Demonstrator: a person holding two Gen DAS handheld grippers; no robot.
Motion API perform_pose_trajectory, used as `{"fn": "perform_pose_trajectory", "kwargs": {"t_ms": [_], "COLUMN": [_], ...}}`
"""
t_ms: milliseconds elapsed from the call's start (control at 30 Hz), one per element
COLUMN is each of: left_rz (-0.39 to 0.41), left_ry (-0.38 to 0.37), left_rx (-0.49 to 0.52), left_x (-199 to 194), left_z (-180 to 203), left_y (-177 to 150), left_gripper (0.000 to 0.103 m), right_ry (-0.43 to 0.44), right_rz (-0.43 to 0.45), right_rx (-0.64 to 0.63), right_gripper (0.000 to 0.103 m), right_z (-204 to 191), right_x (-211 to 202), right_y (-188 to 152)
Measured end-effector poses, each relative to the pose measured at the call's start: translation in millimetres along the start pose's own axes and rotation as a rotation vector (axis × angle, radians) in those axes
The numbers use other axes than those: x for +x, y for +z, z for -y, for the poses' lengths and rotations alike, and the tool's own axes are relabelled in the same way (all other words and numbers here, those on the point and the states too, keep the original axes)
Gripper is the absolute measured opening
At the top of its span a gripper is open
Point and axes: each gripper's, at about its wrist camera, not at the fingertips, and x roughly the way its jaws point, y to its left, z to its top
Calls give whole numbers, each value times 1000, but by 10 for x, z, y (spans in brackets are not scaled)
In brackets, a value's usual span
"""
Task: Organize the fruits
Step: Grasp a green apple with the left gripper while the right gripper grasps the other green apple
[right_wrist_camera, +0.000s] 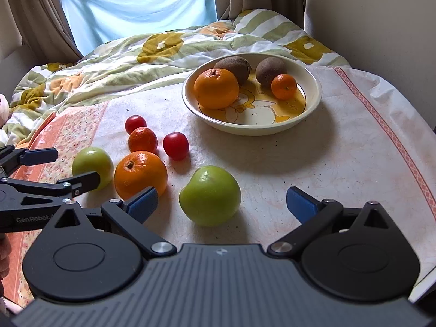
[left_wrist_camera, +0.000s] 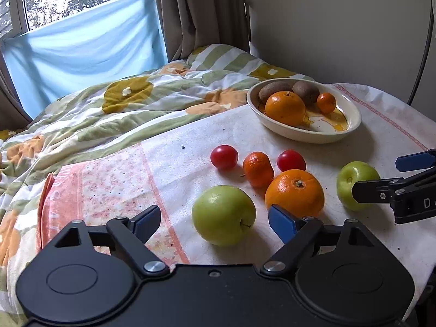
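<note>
Two green apples lie on the cloth-covered table. My left gripper (left_wrist_camera: 215, 222) stands open around the near-left apple (left_wrist_camera: 223, 215), its blue pads clear of the skin. My right gripper (right_wrist_camera: 222, 204) is open around the other apple (right_wrist_camera: 209, 194), also with gaps on both sides. Each gripper shows in the other's view: the right gripper (left_wrist_camera: 387, 175) and the left gripper (right_wrist_camera: 65, 167). Between the apples lie a large orange (left_wrist_camera: 295, 192), a small mandarin (left_wrist_camera: 258, 169) and two red tomatoes (left_wrist_camera: 224, 156) (left_wrist_camera: 291, 160). A cream bowl (right_wrist_camera: 253, 132) behind holds an orange, two kiwis and a mandarin.
A flowered quilt (left_wrist_camera: 122, 109) on a bed borders the table's far left side. Brown curtains (left_wrist_camera: 201, 8) and a blue cloth (left_wrist_camera: 81, 46) over the window stand behind. A wall (left_wrist_camera: 340, 27) is at the right. The table's rounded edge (right_wrist_camera: 425, 141) runs along the right.
</note>
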Motion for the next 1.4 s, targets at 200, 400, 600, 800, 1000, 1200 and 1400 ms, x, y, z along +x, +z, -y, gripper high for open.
{"fn": "perform_pose_trajectory", "kwargs": {"t_ms": [200, 400, 600, 800, 1000, 1200, 1400], "left_rz": [-31, -43, -45, -50, -66, -71, -69], "left_ry": [-16, -45, -54, -43, -34, -21, -10], "left_rx": [1, 2, 1, 0, -44, -73, -101], "left_x": [182, 246, 232, 150, 58, -16, -72], "left_z": [-6, -2, -10, 14, -17, -42, -56], "left_y": [-17, -23, -28, -87, -163, -222, -279], "left_gripper": [77, 65, 63, 63, 63, 63, 63], "right_ry": [1, 8, 13, 18, 26, 27, 21], "right_rz": [-30, -43, -57, -75, -81, -68, -62], "right_rx": [12, 15, 13, 13, 6, -16, -39], "right_gripper": [103, 103, 101, 86, 77, 71, 71], "right_z": [-14, -27, -44, -48, -63, -98, -125], "right_x": [116, 172, 214, 273, 315, 339, 336], "right_y": [-10, 1, 7, 1, -5, 12, 3]}}
